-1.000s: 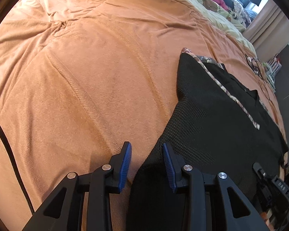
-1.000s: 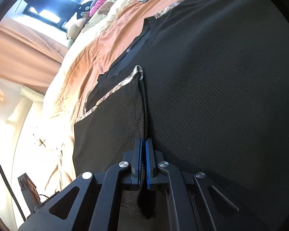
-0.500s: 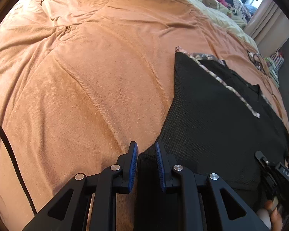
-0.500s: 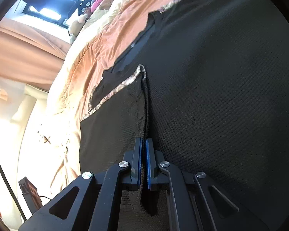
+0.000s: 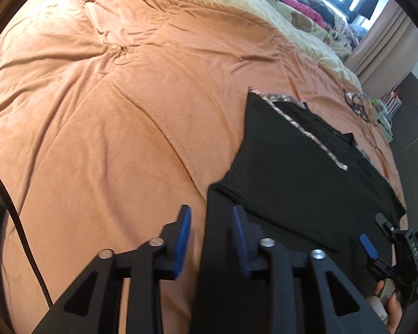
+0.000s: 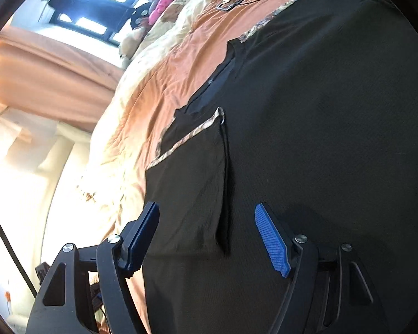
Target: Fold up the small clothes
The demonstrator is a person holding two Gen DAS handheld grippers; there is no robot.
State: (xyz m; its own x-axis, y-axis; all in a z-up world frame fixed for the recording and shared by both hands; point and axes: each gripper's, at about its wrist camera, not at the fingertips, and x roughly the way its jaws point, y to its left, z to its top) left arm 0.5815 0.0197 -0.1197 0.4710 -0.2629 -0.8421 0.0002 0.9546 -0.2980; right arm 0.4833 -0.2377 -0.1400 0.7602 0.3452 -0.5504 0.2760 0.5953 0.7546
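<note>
Right claw (image 6: 206,233) just opened; writing unreadable.

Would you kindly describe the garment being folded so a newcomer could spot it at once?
On the wide orange bedspread lies one black knit top, nearer the edge than the pillows. Its patterned trim and folded-in sleeves set it apart from the glasses beyond.

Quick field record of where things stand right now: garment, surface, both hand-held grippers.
garment: black top with patterned trim, lying on the bed, both sides folded inward
surface: orange bedspread
left hand-held gripper: jaws have just been opening, garment edge lies between them, pads not pressing
right hand-held gripper: jaws have just opened wide, folded flap below, released
other: glasses at far bed edge
</note>
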